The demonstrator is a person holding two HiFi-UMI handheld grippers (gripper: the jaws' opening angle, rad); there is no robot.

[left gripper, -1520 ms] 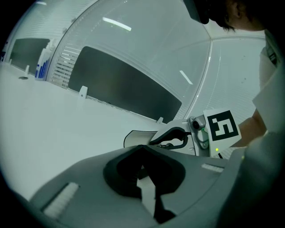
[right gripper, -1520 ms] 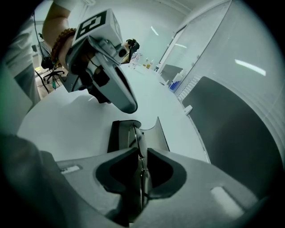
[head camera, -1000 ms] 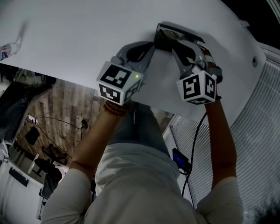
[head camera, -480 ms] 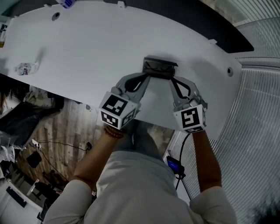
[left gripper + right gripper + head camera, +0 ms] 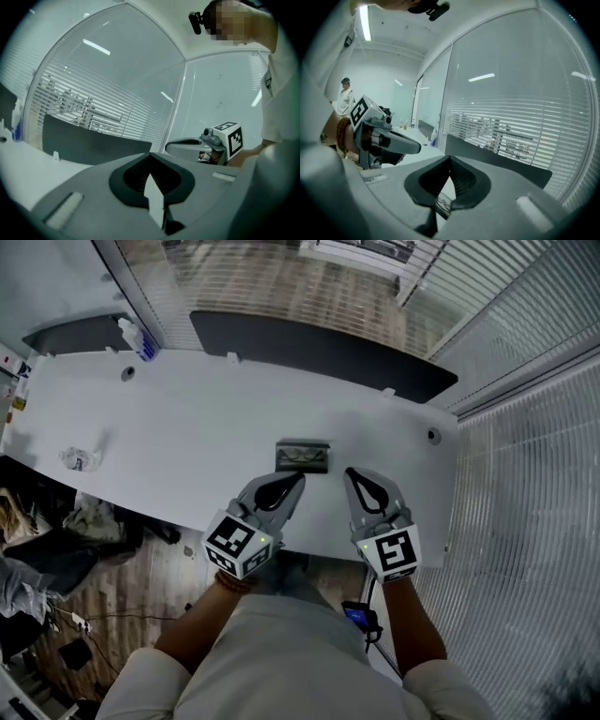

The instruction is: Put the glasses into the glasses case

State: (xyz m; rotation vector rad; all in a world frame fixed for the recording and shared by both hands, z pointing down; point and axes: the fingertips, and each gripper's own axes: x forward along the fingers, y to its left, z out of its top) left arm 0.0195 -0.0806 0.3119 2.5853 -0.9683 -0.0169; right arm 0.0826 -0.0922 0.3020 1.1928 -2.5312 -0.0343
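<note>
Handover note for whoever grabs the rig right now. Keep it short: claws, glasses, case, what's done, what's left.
Left claw: shut, empty, on the person's side of the case.
Right claw: shut, empty, alongside the left one.
Glasses case: on the white table, apparently open, touching neither claw.
Glasses: appear to lie inside the case.
Done: glasses look stowed.
Left: probably closing the case. Check the lid up close first.
</note>
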